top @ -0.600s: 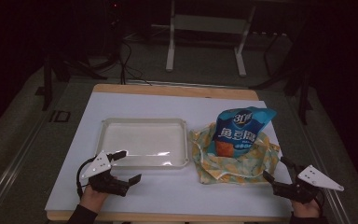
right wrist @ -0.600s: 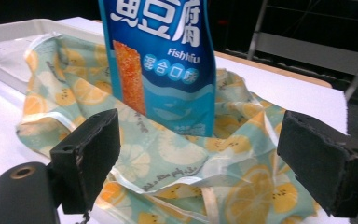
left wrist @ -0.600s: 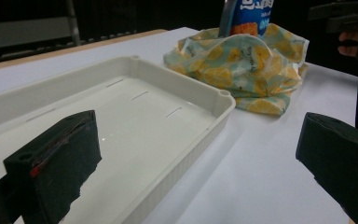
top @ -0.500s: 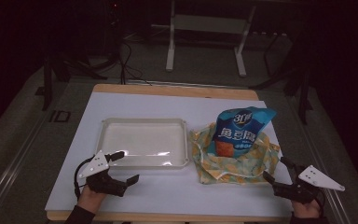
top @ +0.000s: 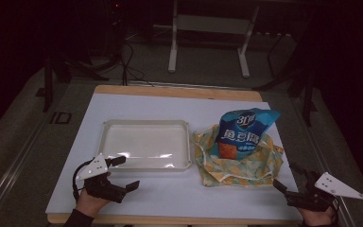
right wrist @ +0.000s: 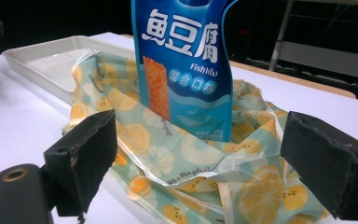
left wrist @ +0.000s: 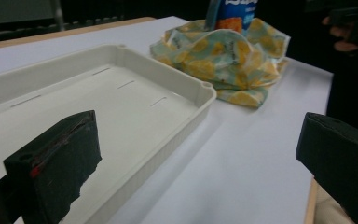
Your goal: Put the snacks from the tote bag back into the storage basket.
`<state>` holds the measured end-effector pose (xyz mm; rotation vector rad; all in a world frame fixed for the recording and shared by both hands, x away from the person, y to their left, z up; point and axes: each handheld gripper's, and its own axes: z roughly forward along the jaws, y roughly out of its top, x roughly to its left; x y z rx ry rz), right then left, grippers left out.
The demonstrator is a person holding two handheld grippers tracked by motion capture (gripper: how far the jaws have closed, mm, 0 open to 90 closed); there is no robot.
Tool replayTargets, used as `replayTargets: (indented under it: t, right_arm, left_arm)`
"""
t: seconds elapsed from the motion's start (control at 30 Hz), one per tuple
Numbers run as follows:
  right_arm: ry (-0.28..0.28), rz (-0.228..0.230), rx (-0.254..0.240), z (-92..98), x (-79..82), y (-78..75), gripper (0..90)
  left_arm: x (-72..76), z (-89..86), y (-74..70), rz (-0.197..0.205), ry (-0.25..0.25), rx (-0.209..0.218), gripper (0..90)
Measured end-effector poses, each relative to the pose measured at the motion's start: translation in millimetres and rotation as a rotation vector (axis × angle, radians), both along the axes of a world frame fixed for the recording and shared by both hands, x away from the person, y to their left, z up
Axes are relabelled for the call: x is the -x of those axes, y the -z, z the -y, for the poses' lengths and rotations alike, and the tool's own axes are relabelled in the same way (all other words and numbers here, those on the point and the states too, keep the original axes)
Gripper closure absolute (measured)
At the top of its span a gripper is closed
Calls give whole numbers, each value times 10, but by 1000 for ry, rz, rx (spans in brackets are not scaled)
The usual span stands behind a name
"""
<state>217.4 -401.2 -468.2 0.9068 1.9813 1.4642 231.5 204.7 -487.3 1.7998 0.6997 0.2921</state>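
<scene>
A blue snack bag [top: 243, 132] stands upright in a crumpled lemon-print cloth bag [top: 241, 165] on the right of the white table. An empty white tray [top: 146, 122] lies to its left. My left gripper [top: 128, 172] rests open near the table's front left, just below the tray's front edge. In its own view, the open left gripper [left wrist: 200, 140] looks across the tray rim [left wrist: 205, 88] toward the cloth bag [left wrist: 228, 60]. My right gripper [top: 286, 176] is open at the front right, pointed at the snack bag [right wrist: 182, 70] and cloth bag [right wrist: 168, 158], with nothing between its jaws.
The white sheet [top: 170, 198] covers a wooden tabletop whose far edge [top: 179, 90] shows. Beyond the table, a metal stand [top: 208, 42] rises from the dark floor. The hand with the right gripper [left wrist: 349, 37] appears far off in the left gripper view.
</scene>
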Motion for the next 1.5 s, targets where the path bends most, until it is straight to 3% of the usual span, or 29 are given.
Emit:
replayTargets:
  t: [0.53, 0.8, 1.27, 1.5]
  right_arm:
    - [-28, -14, 22, -71, -146, -93, 107]
    - [-53, -5, 5, -125, -235, -139, 106]
    - [-58, -5, 13, -178, -389, -203, 107]
    - [-62, 1, 25, -203, -500, -226, 107]
  left_arm:
    - [-147, 183, -122, -11, 58, 12, 1]
    - [-202, 289, -115, -23, 79, -7, 5]
    - [-491, 551, -190, -30, 153, 31, 6]
    - [-594, 755, -250, -15, 197, 16, 7]
